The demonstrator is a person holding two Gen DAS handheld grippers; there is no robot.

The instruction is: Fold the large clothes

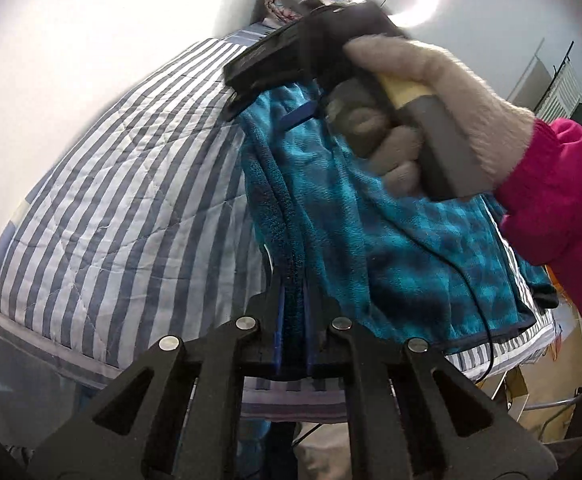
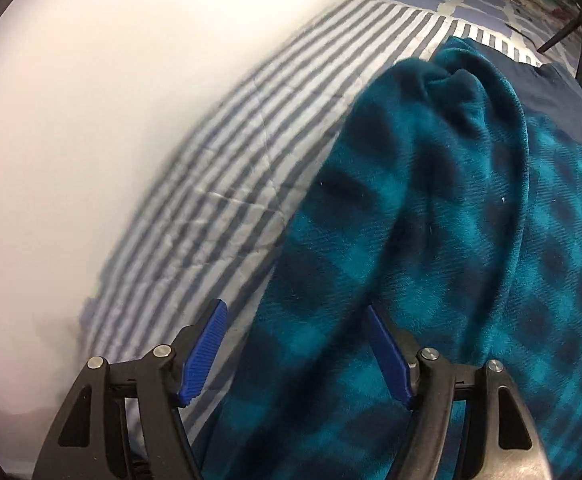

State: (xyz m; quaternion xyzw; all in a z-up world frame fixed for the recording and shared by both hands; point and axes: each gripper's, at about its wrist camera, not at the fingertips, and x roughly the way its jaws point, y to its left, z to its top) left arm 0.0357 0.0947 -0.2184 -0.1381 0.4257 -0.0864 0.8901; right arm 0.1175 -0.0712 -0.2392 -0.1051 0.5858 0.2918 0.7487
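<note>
Your left gripper [image 1: 293, 312] is clamped on a bunched edge of the teal plaid fleece garment [image 1: 391, 240], which lies on the striped quilt [image 1: 111, 200] from 6 toward 12 o'clock. Your right gripper [image 2: 297, 354], in your gloved hand [image 1: 431, 112], stands spread and empty over the fleece's left edge at 6 o'clock. The folding looks only partly done: the cloth is doubled along one side, still rumpled, with further folds left.

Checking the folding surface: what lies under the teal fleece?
A striped quilt shows around the fleece; whatever lies directly beneath it is covered.
</note>
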